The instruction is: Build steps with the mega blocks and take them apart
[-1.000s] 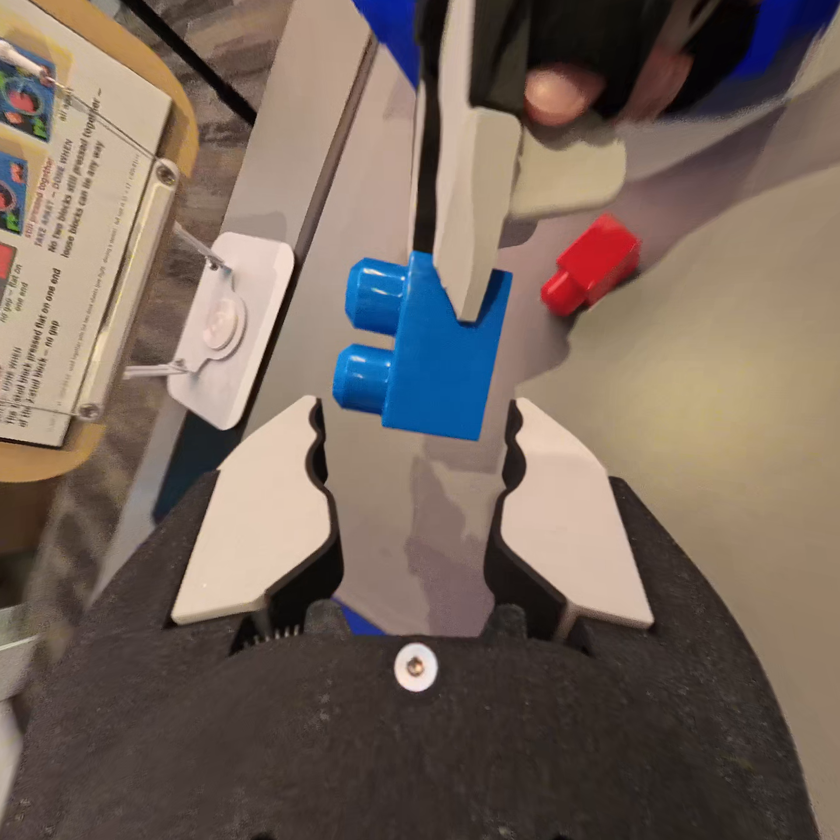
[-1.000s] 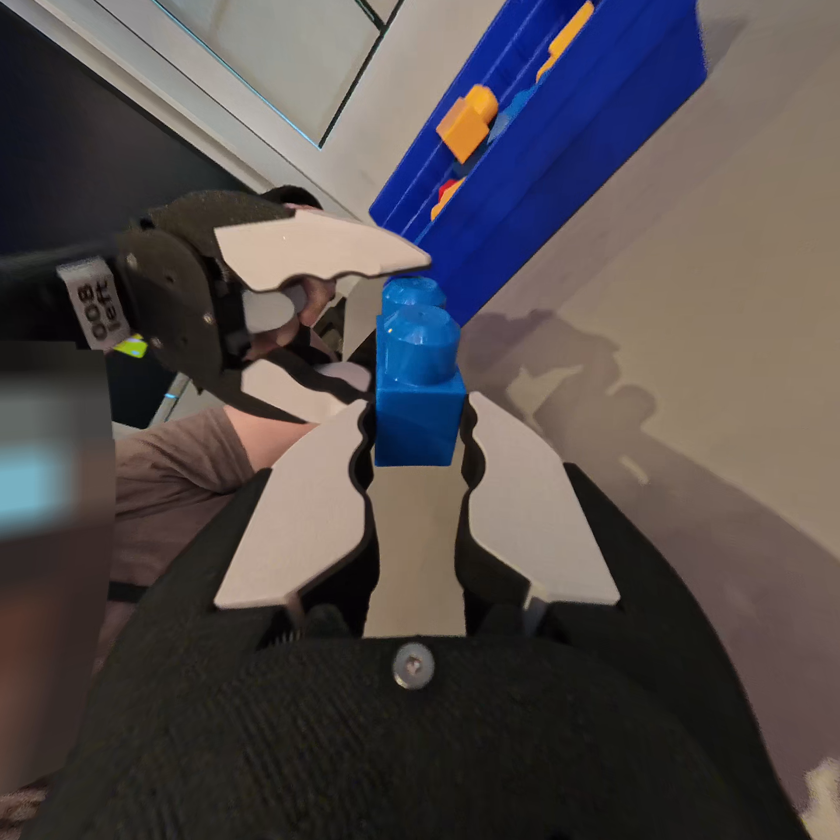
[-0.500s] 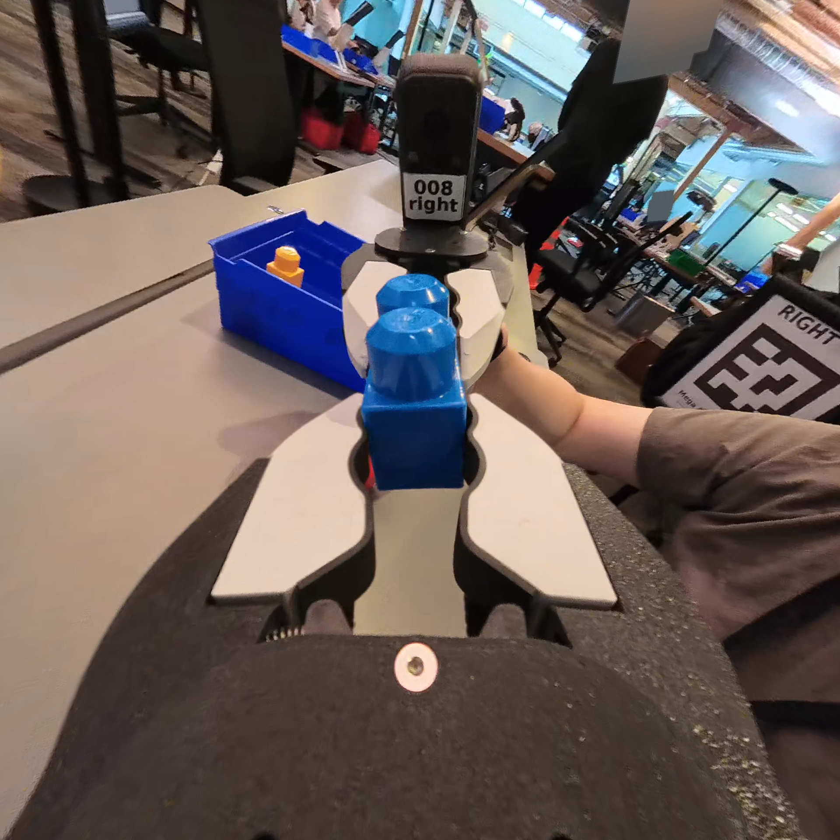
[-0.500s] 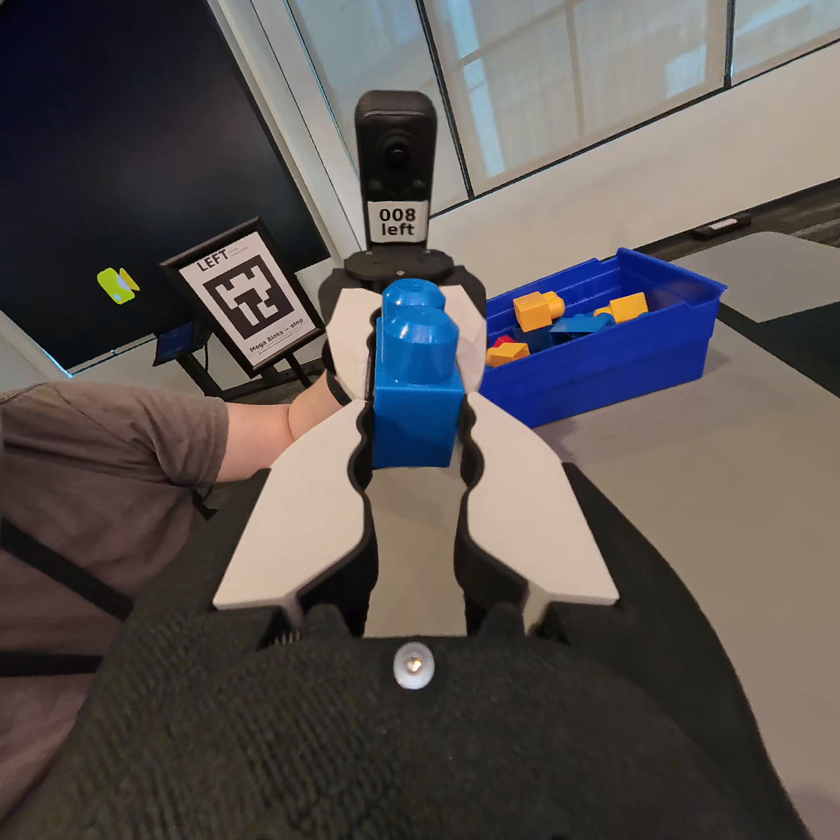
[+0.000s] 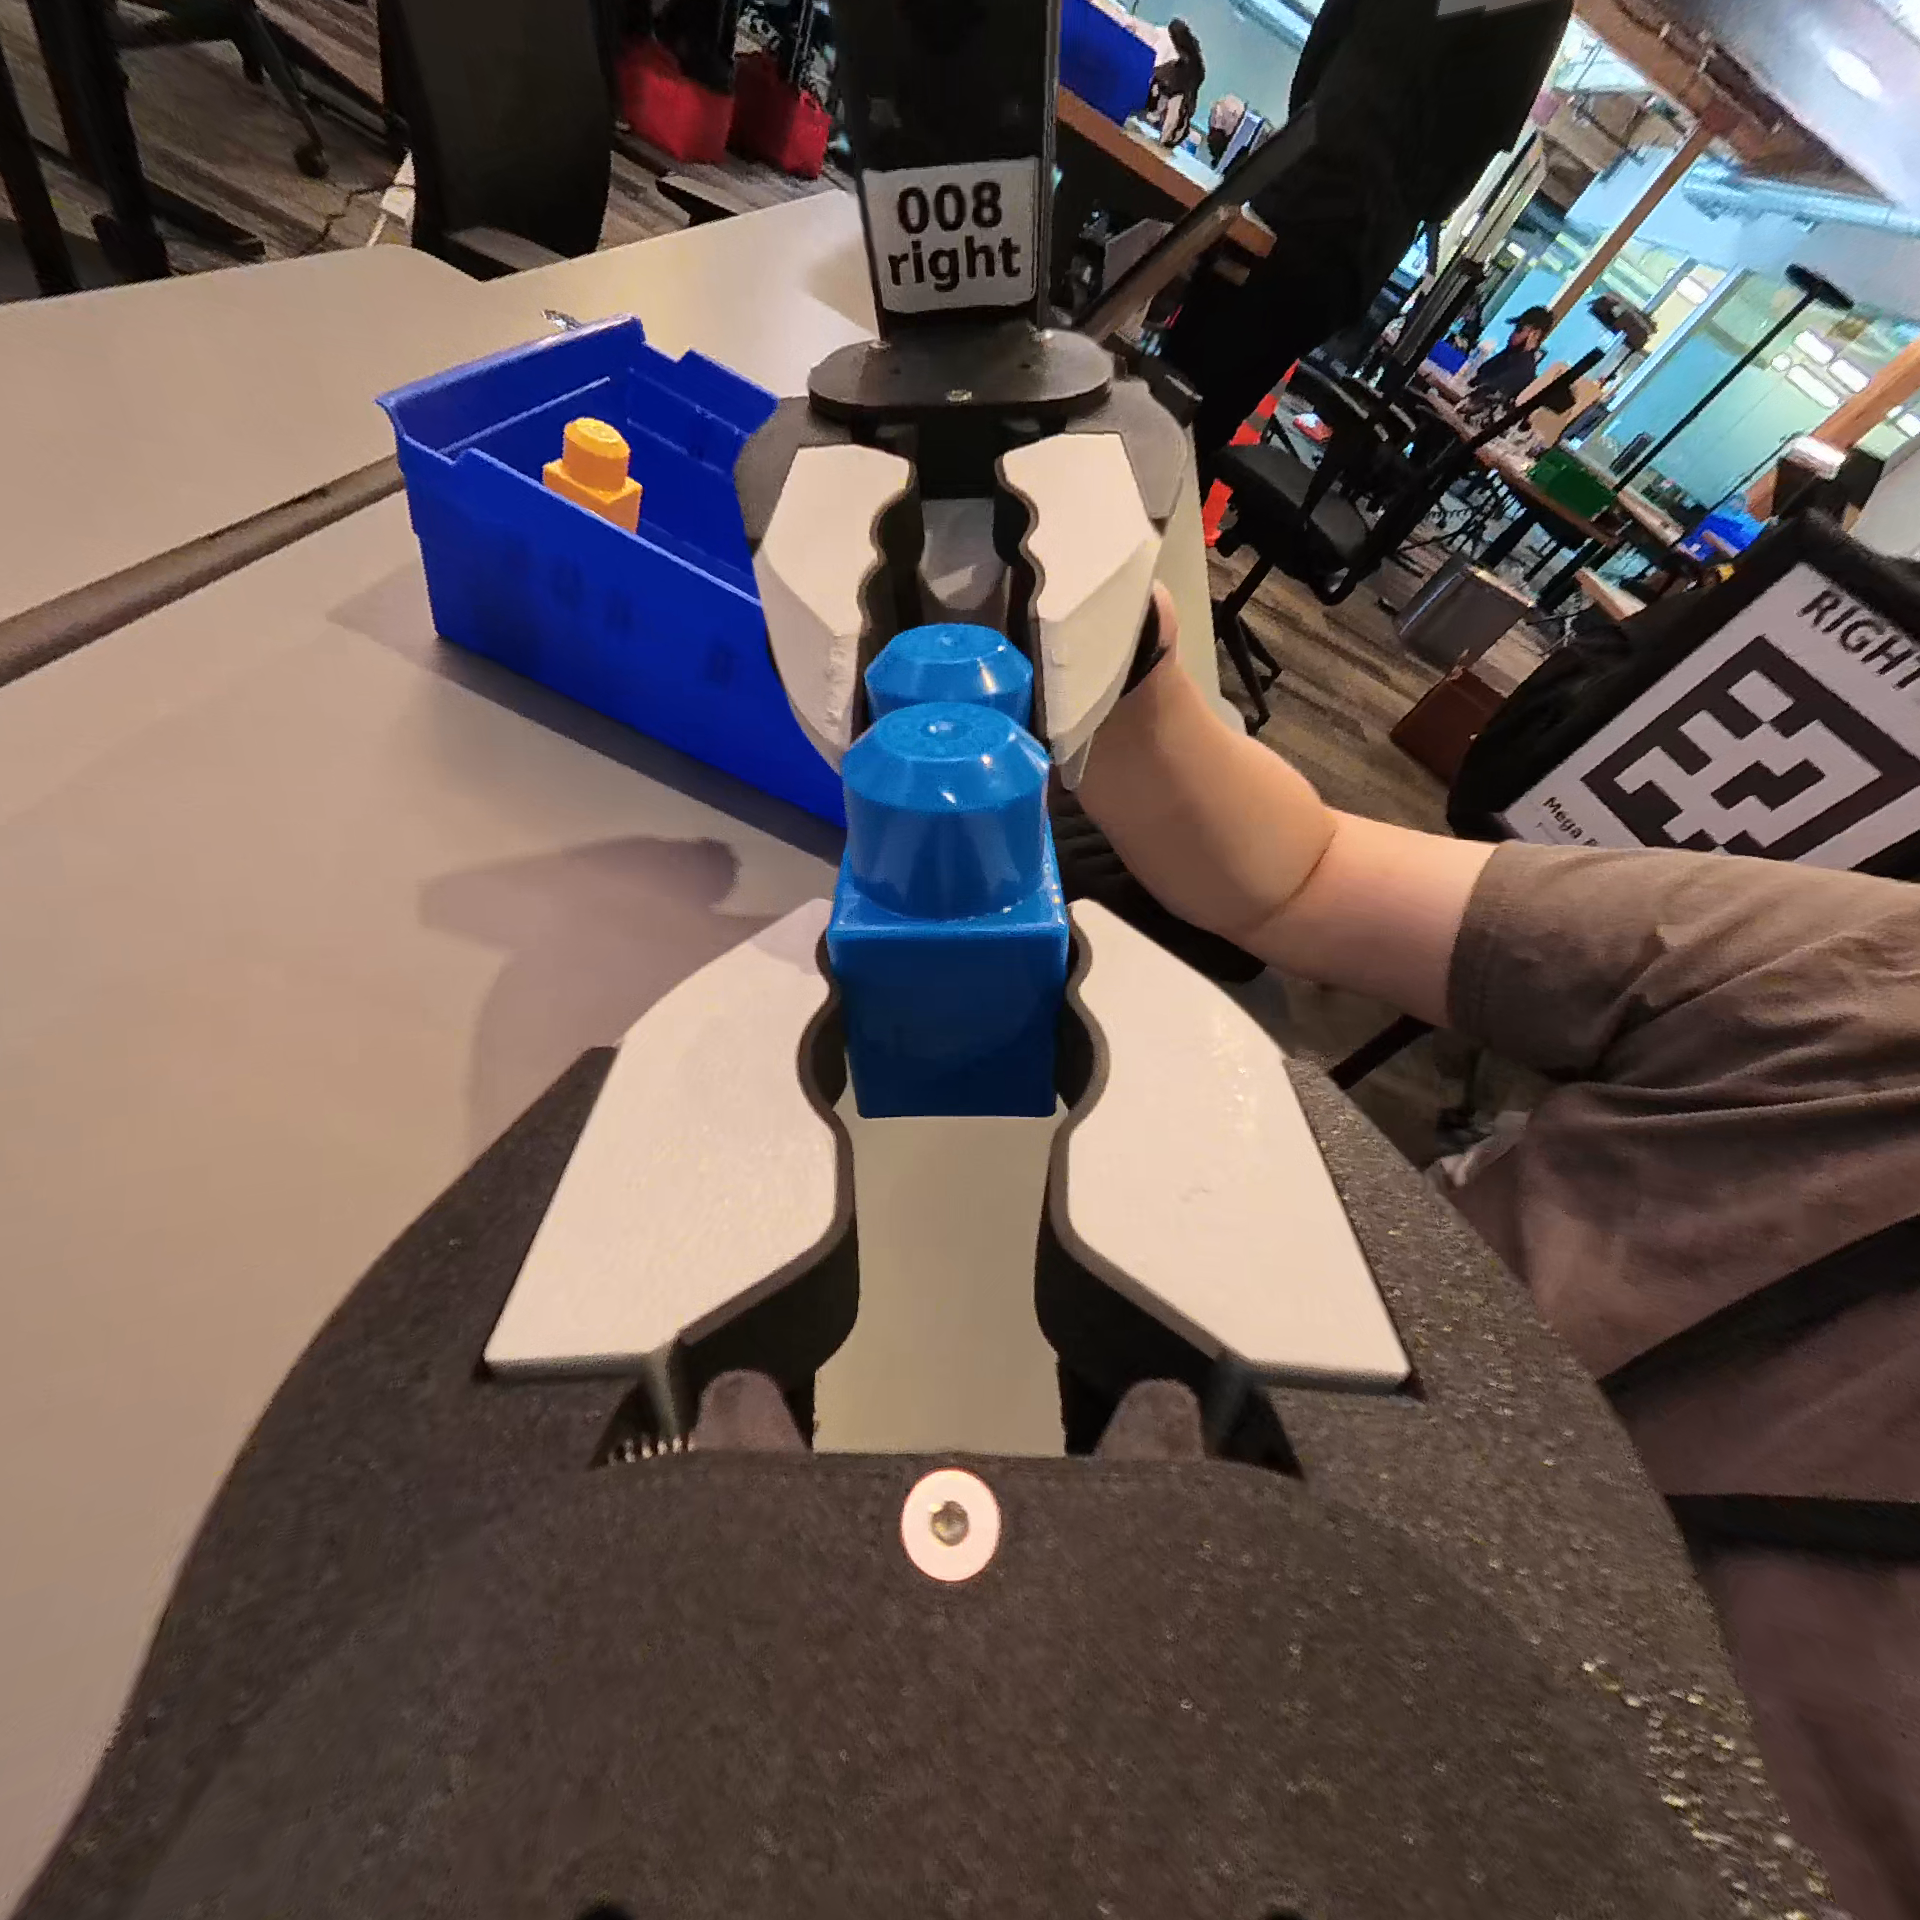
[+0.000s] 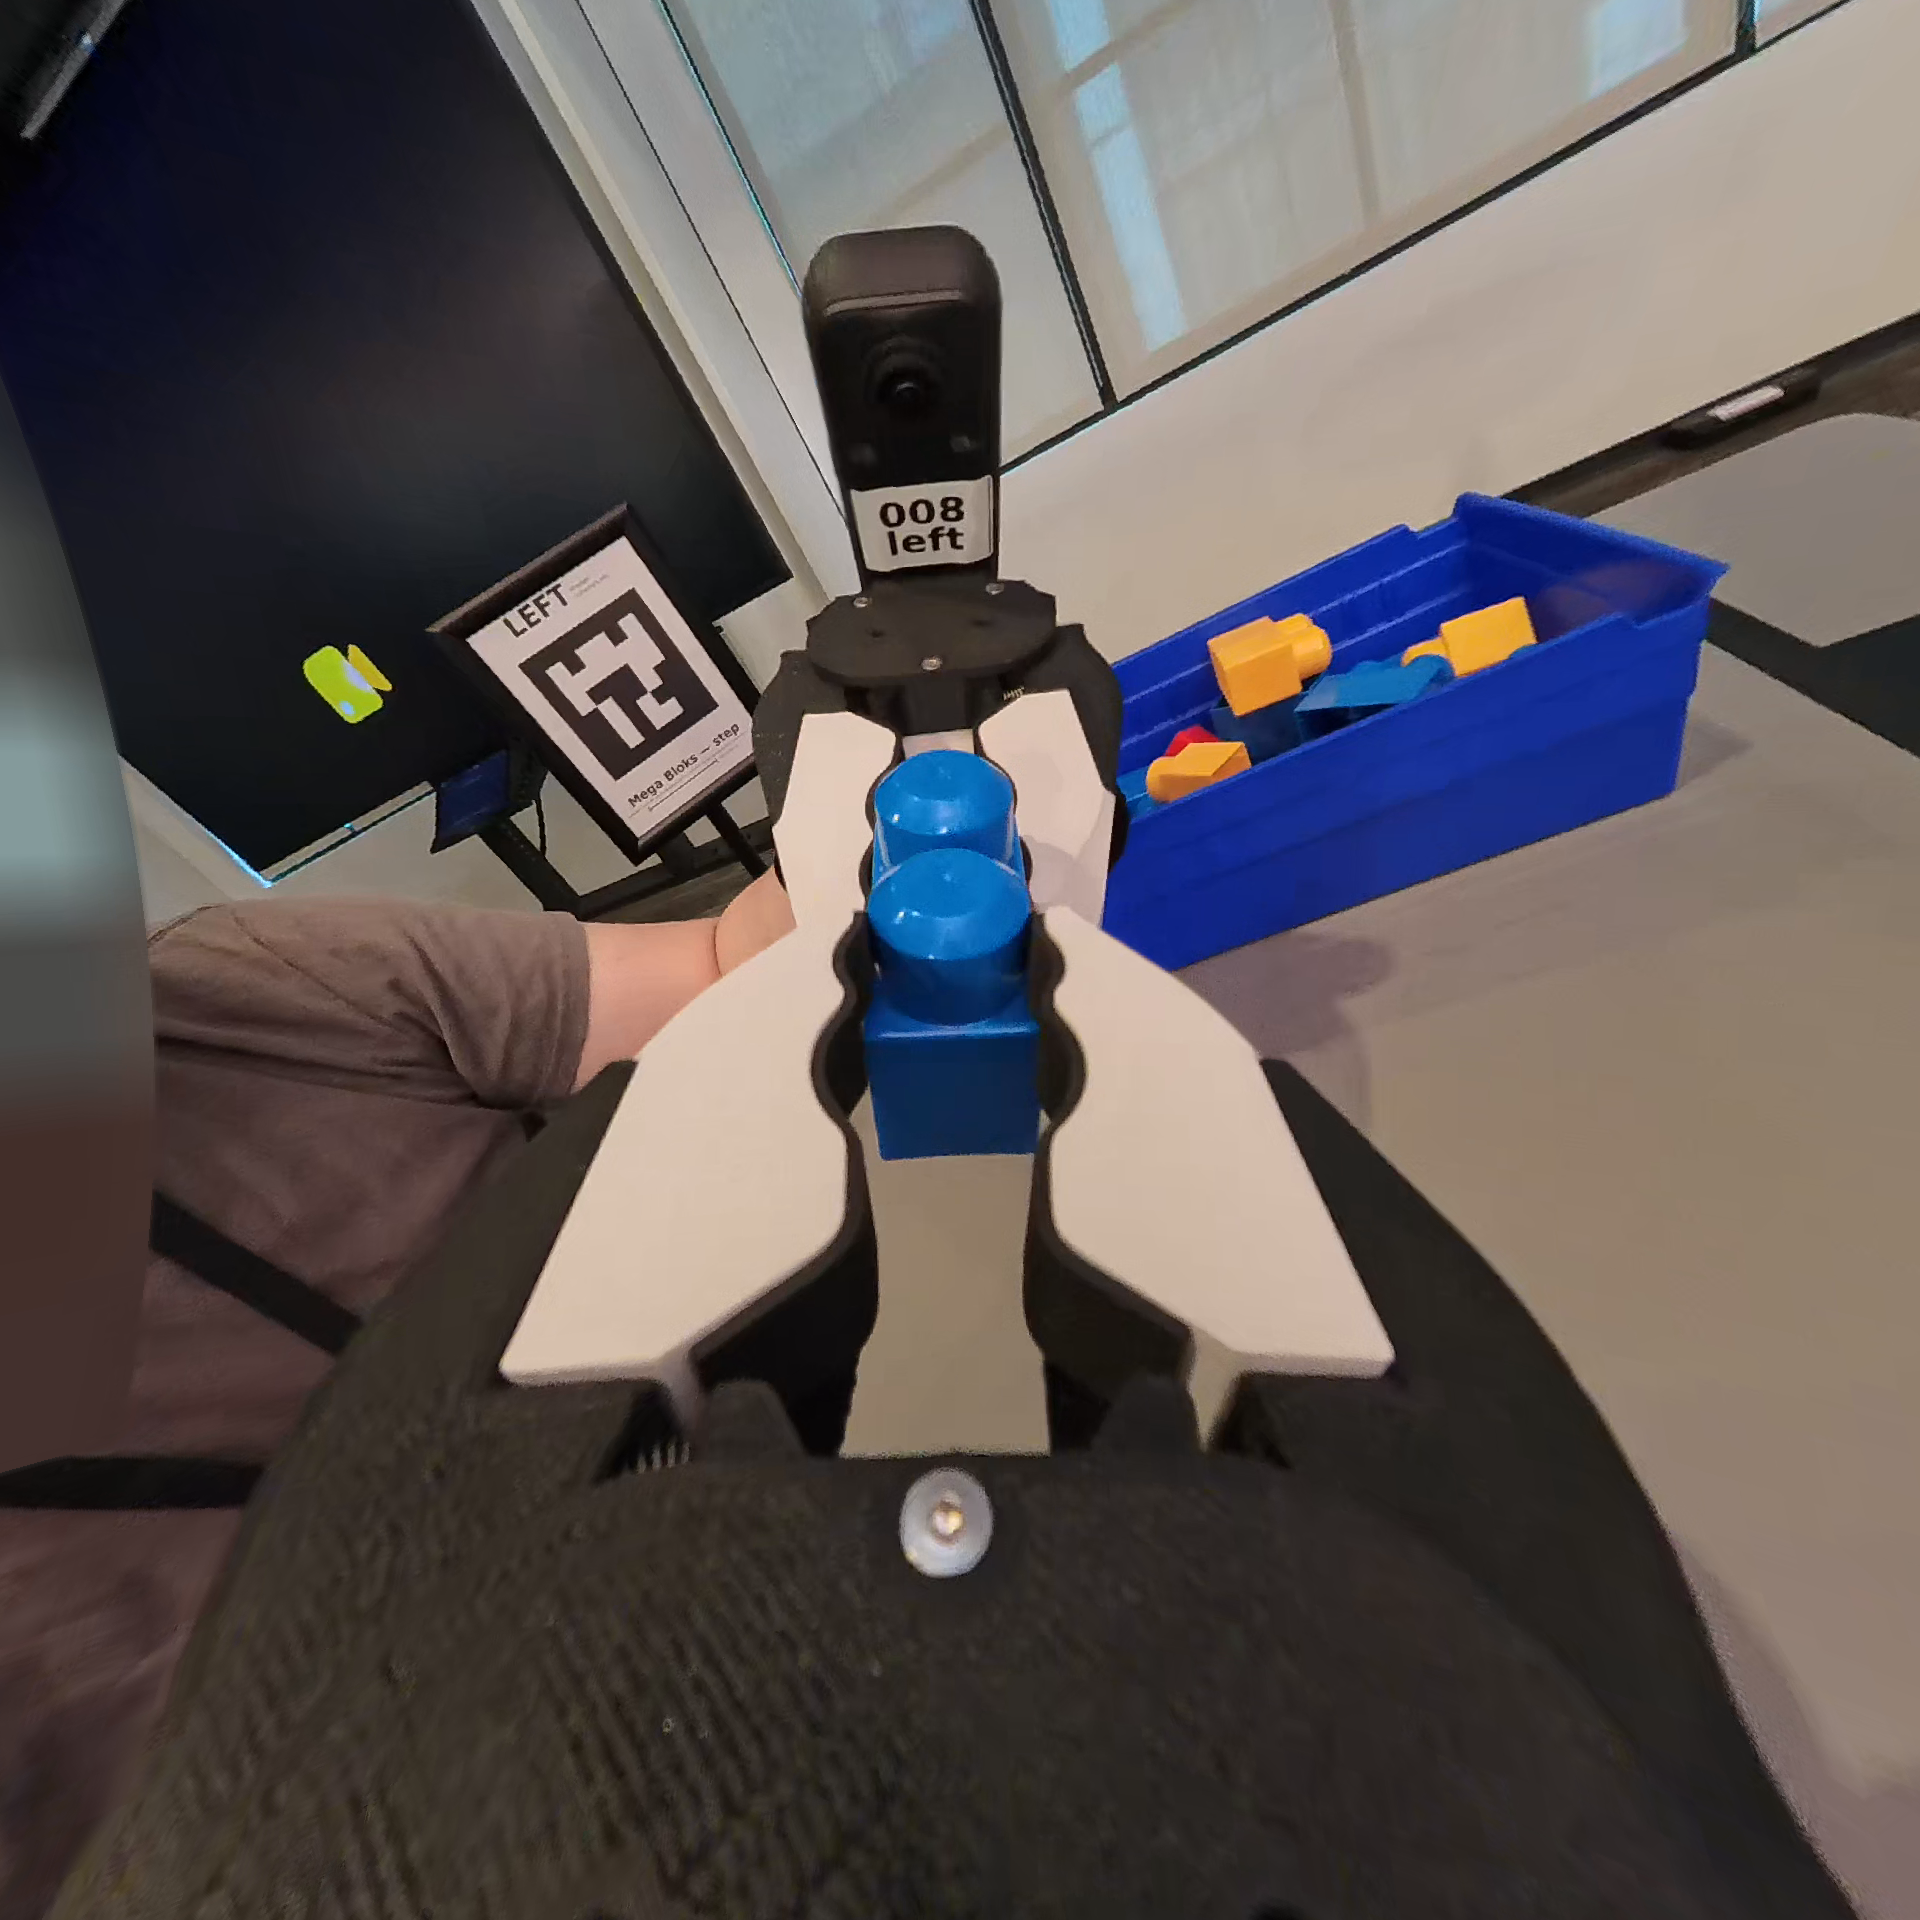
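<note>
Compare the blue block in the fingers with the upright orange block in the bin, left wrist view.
The blue block shows two studs; the orange block shows one. The blue block is clamped at either end by the left gripper and right gripper; the orange block stands free in the blue bin. Both sit studs up.
</note>
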Motion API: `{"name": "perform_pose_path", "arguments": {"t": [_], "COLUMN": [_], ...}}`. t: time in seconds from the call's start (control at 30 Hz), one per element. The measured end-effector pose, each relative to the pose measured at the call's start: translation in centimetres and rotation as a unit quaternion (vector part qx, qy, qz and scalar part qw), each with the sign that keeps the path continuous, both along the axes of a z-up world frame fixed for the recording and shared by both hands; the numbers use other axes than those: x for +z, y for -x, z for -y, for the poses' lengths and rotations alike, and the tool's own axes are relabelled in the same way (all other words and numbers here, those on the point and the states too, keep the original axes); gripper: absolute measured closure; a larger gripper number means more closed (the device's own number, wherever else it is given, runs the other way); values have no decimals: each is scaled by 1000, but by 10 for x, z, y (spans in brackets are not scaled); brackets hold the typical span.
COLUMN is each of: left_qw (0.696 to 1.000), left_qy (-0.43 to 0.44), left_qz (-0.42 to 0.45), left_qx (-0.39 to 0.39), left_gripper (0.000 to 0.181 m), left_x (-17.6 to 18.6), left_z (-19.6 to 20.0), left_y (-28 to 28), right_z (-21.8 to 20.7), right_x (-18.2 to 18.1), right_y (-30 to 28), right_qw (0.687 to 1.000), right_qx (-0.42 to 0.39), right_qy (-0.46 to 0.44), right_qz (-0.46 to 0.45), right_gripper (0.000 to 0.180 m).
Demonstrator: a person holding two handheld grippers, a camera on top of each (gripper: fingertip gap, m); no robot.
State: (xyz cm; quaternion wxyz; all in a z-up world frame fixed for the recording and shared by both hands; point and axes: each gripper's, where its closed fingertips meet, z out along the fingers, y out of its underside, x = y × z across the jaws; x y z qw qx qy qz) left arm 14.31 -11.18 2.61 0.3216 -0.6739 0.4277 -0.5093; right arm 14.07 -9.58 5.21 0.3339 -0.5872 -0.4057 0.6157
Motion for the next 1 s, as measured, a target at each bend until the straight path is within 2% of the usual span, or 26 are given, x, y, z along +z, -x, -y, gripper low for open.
{"name": "perform_pose_path", "arguments": {"t": [0.13,0.33,0.5,1.0], "left_qw": [1000,999,998,998], "left_qy": [-4,-13,-37,-24], "left_qz": [16,40,50,55], "left_qx": [6,7,24,28], "left_gripper": [143,131,138,140], "left_x": [1,4,6,5], "left_z": [-3,0,-2,-4], "left_y": [-1,-7,-12,-12], "right_z": [-4,0,4,0], "right_x": [4,13,15,14], "right_y": [1,6,9,10], "right_qw": [999,995,995,995], "right_qx": [-24,-52,-50,-59], "right_qy": [-21,-70,-79,-66], "right_qz": [-18,-44,-46,-55], "right_gripper": [151,151,151,151]}}
